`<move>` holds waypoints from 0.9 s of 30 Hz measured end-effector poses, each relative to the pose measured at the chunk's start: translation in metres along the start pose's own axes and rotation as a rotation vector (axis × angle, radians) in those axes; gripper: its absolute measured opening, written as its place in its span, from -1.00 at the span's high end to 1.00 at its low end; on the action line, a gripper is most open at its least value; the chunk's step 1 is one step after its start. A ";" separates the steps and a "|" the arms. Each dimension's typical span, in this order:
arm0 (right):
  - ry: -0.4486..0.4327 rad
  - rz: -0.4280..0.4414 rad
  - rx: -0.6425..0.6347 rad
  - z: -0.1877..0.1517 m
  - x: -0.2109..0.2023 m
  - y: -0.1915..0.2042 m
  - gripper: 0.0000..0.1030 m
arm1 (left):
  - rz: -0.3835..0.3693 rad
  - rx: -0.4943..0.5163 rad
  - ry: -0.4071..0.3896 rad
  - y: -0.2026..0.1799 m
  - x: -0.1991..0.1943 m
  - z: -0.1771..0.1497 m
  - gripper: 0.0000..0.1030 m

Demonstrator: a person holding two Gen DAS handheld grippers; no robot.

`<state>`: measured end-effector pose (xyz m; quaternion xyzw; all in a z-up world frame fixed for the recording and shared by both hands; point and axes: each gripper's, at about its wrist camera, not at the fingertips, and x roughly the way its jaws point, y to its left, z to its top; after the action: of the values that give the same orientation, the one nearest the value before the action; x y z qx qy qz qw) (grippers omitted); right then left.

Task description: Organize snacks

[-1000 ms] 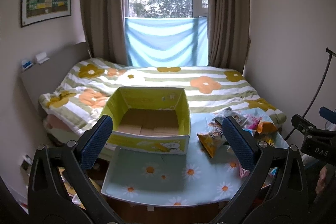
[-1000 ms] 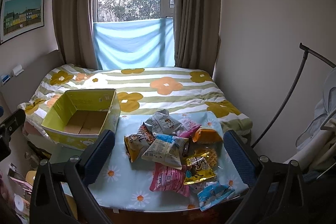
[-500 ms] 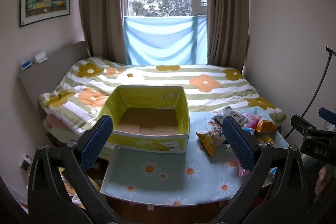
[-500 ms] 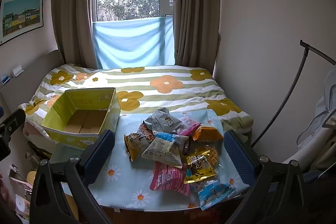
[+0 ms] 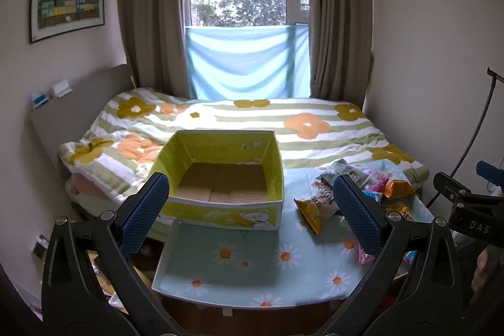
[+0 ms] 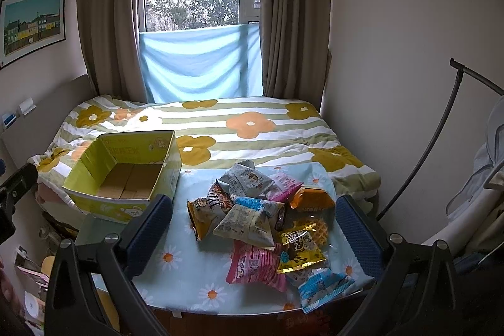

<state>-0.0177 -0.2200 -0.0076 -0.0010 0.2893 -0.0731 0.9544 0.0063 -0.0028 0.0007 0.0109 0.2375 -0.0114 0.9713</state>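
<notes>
An open yellow-green cardboard box (image 5: 220,178) (image 6: 126,175) sits empty on the left of a small table (image 5: 239,270) covered in a daisy-print cloth. A heap of several snack packets (image 6: 261,222) (image 5: 318,207) lies on the table's right half, among them a pink one (image 6: 255,263), a yellow one (image 6: 300,251) and a blue one (image 6: 324,285) at the front edge. My left gripper (image 5: 250,210) hovers open in front of the box. My right gripper (image 6: 253,229) hangs open above the heap, holding nothing.
A bed with a flowered striped quilt (image 5: 252,122) lies right behind the table. Walls close in on both sides. A curved dark pole (image 6: 441,140) stands at the right. Clutter (image 6: 31,279) sits on the floor to the table's left.
Both views have shifted only slightly; the scene looks a little lower in the frames. Box and packets have not moved, and both grippers stay open.
</notes>
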 end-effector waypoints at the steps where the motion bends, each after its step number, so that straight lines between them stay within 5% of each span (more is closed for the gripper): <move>1: 0.000 0.000 0.002 0.000 -0.001 0.000 -1.00 | 0.000 0.000 0.000 0.000 0.000 0.000 -1.00; 27: 0.040 -0.019 0.013 -0.003 -0.001 -0.006 -1.00 | -0.033 0.005 0.070 0.008 0.014 0.007 -1.00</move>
<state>-0.0213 -0.2260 -0.0097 0.0042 0.3080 -0.0841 0.9476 0.0220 0.0046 0.0009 0.0099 0.2715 -0.0278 0.9620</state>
